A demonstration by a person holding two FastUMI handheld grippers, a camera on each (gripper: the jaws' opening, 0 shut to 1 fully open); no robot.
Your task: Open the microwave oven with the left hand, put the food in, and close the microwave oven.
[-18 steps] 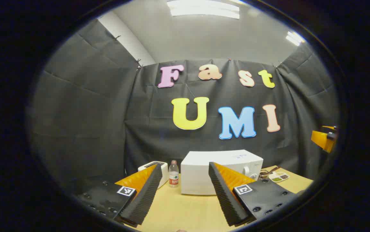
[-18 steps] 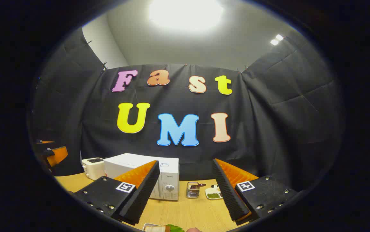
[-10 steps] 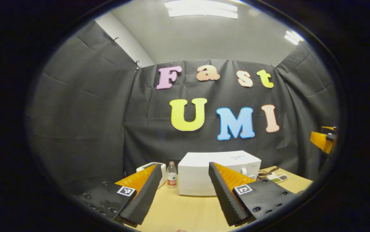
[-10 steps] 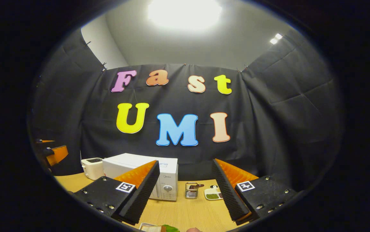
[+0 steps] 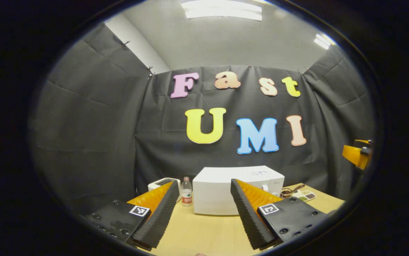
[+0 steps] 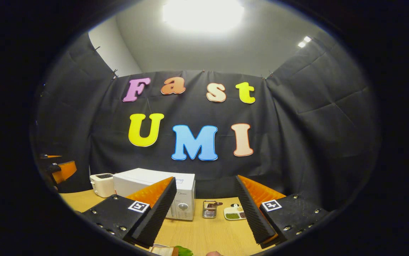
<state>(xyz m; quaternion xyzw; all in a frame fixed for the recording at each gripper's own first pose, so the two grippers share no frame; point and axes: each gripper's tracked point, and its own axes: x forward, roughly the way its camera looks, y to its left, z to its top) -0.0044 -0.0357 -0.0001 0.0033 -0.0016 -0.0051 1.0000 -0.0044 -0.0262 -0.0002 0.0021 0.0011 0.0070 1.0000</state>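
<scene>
Showing food (image 6: 176,251), bottle (image 5: 186,192) elsewhere

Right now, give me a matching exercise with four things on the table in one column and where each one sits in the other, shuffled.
Things
1. microwave oven
2. water bottle
3. toaster
4. sectioned dish

Places
A. far left end of the row along the wall
B. between the toaster and the microwave oven
C. far right, past the small metal holder
D. middle of the row, door shut

Pairs: 1-D, 2-B, 3-A, 4-C
</scene>
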